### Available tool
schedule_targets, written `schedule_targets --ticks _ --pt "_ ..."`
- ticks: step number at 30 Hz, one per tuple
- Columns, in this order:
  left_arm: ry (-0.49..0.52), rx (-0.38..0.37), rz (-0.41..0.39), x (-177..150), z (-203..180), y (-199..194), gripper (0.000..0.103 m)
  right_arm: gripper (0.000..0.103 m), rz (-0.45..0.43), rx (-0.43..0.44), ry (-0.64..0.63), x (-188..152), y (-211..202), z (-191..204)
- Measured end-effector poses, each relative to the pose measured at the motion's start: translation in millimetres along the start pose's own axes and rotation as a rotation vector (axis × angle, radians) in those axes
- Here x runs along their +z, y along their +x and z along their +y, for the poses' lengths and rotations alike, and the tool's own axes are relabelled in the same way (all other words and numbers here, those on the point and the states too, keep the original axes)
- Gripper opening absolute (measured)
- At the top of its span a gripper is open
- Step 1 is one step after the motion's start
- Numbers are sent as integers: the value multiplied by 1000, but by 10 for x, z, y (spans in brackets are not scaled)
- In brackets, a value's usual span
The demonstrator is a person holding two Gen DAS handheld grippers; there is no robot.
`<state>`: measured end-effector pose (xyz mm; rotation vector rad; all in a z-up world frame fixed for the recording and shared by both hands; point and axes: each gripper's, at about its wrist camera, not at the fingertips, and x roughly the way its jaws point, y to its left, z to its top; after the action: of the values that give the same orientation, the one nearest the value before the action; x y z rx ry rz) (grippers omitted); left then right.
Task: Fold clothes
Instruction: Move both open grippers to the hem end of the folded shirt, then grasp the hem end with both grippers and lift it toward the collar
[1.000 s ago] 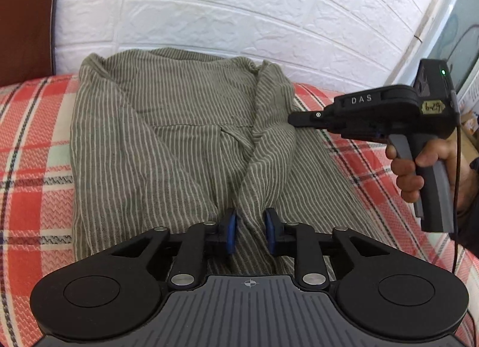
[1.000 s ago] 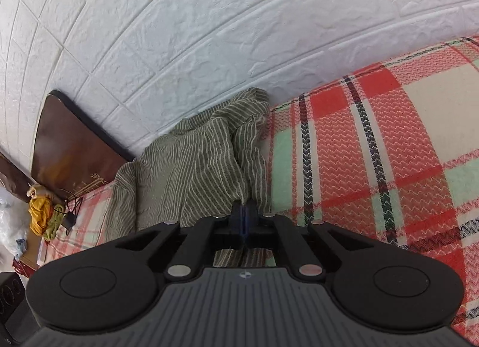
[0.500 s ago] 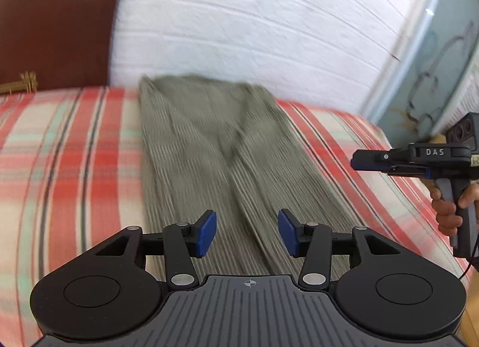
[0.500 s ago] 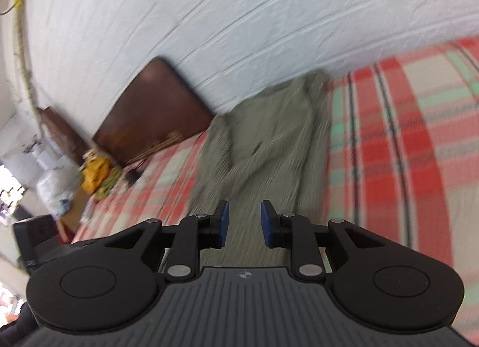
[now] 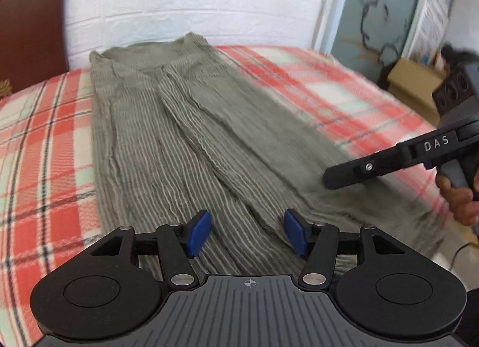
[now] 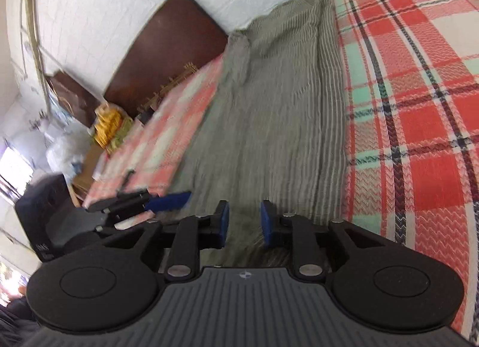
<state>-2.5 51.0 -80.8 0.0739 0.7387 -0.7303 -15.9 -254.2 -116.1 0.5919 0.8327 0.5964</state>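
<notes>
Garment (image 5: 185, 137) flat on bed, under both opening grippers, nothing betw. jaws.

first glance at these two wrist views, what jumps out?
The grey-green striped garment lies stretched lengthwise down the middle of the red plaid blanket, its far end at the white brick wall. The left hand-held gripper hovers over its near end, jaws opening with nothing between them. The right hand-held gripper is also opening over the cloth, gripping nothing; a dark brown headboard stands beside the wall.
</notes>
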Motion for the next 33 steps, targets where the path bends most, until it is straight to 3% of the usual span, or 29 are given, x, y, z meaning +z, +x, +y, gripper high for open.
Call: schedule_targets --ticks 1,3,4,9,12,16,25,33 --pt "-32 8 -35 8 39 -138 73 33 -31 16 4 21 -118 30" --pt "-107 60 -87 -62 157 -391 78 55 -75 5 7 24 -343 59" --pt "-171 63 -87 -141 242 -465 78 59 -87 -12 8 4 -431 58" --pt "-543 -2 -42 -625 692 -635 76 60 -72 -67 144 -267 -657 -186" --pt "-650 -82 -65 -802 817 -696 76 60 -57 -46 273 -440 -761 -377" --pt "-668 -159 -36 -775 857 -609 76 60 -16 6 405 -547 -818 -558" --pt "-635 -262 -22 -577 856 -220 76 60 21 72 401 -420 -475 -509" --pt "-582 -304 -15 -790 626 -389 74 56 87 12 347 -495 -520 -313"
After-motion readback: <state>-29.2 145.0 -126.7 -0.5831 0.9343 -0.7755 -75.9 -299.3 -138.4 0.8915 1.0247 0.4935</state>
